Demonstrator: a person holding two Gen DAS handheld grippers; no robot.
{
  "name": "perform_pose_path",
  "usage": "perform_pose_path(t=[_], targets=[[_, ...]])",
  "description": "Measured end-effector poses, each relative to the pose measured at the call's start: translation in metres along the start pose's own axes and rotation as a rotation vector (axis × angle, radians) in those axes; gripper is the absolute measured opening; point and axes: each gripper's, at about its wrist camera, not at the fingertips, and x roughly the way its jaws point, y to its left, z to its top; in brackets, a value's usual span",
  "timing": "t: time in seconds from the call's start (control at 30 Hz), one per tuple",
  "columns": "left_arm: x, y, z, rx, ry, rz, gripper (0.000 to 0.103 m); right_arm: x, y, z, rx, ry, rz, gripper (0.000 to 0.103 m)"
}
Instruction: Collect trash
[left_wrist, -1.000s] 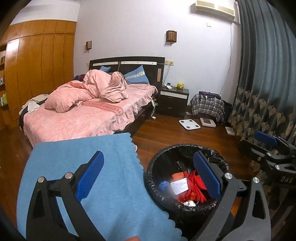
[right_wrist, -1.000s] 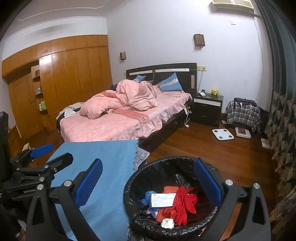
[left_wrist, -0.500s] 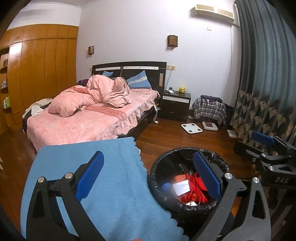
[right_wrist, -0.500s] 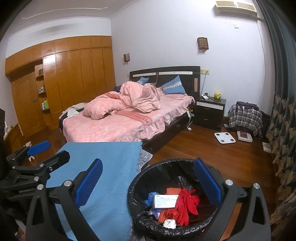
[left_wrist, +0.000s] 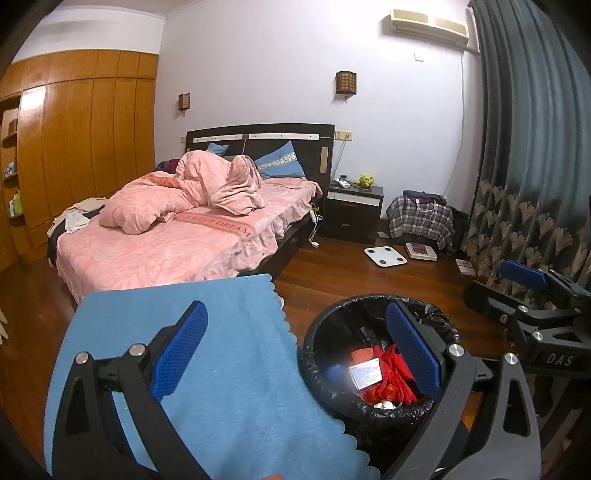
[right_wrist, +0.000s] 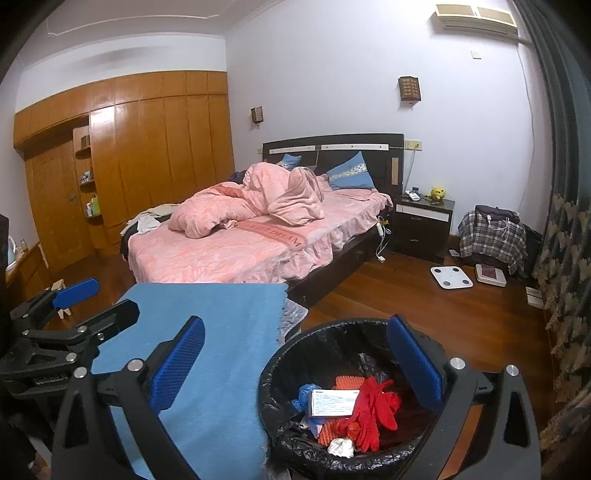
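A black-lined trash bin stands on the wood floor beside a blue cloth-covered surface. Inside it lie a red glove, a white box, an orange piece, a blue item and a white wad. My left gripper is open and empty, above the cloth's edge and the bin. My right gripper is open and empty, above the bin. Each gripper also shows in the other's view: the right one in the left wrist view, the left one in the right wrist view.
A bed with pink bedding stands beyond the cloth. A dark nightstand, a plaid-covered pile, a white scale and a curtain are at the right. A wooden wardrobe lines the left wall.
Both grippers have risen and pulled back a little; the bin and cloth sit lower in both views. Both stay open and empty.
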Motion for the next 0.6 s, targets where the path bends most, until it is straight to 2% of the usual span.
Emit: perform_pose_path(t=[0.6], targets=[[-0.0004, 0.003, 0.0008, -0.001, 0.005, 0.0, 0.095, 0.0019, 0.0018, 0.0014, -0.001, 0.007, 0.006, 0.097]])
